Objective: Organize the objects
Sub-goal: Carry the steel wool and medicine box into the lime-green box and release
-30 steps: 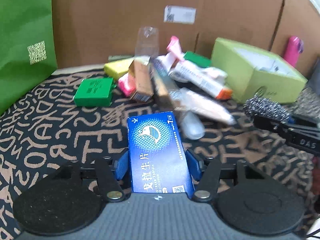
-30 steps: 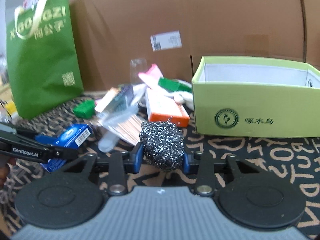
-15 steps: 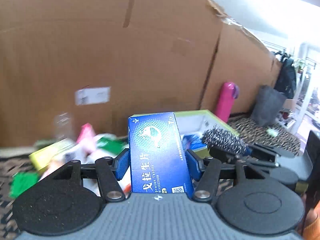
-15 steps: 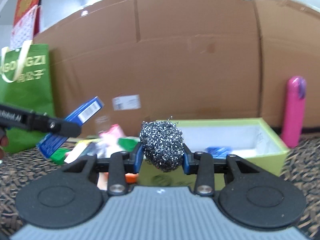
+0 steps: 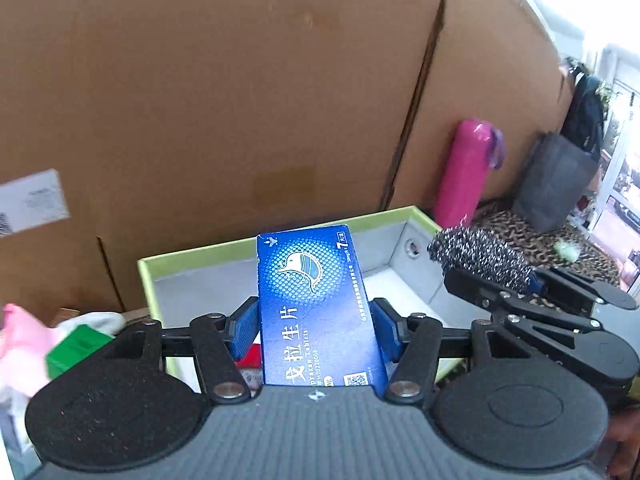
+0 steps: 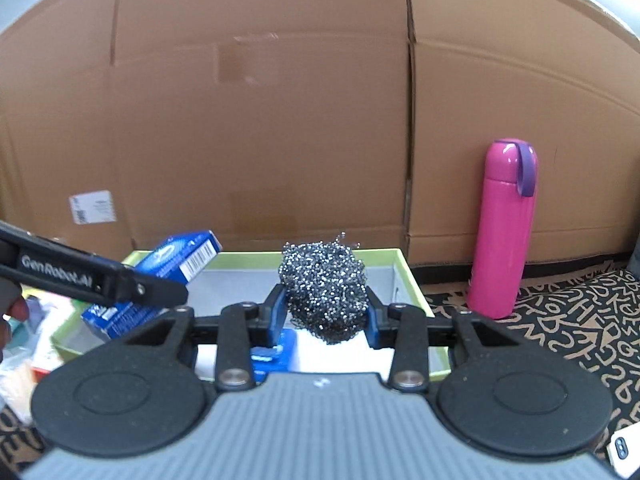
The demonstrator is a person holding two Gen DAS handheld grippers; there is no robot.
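Observation:
My left gripper (image 5: pixel 316 326) is shut on a blue medicine box (image 5: pixel 316 304) and holds it over the open light-green box (image 5: pixel 192 258). The blue box also shows in the right wrist view (image 6: pixel 176 260), held by the left gripper (image 6: pixel 160 290). My right gripper (image 6: pixel 326 316) is shut on a steel wool scrubber (image 6: pixel 324 288) above the same green box (image 6: pixel 412 284). The scrubber shows in the left wrist view (image 5: pixel 478 258) at the right. A small blue item (image 6: pixel 276 354) lies inside the green box.
A pink bottle (image 6: pixel 502 228) stands right of the green box against the cardboard wall (image 6: pixel 280 120). Loose packets, a green box (image 5: pixel 74 350) and a pink item (image 5: pixel 20 344) lie at the left. A patterned cloth (image 6: pixel 580 320) covers the table.
Both grippers rose from the table with their objects and moved right toward the green box; now both hang over its opening. The pile of packets slid out to the left.

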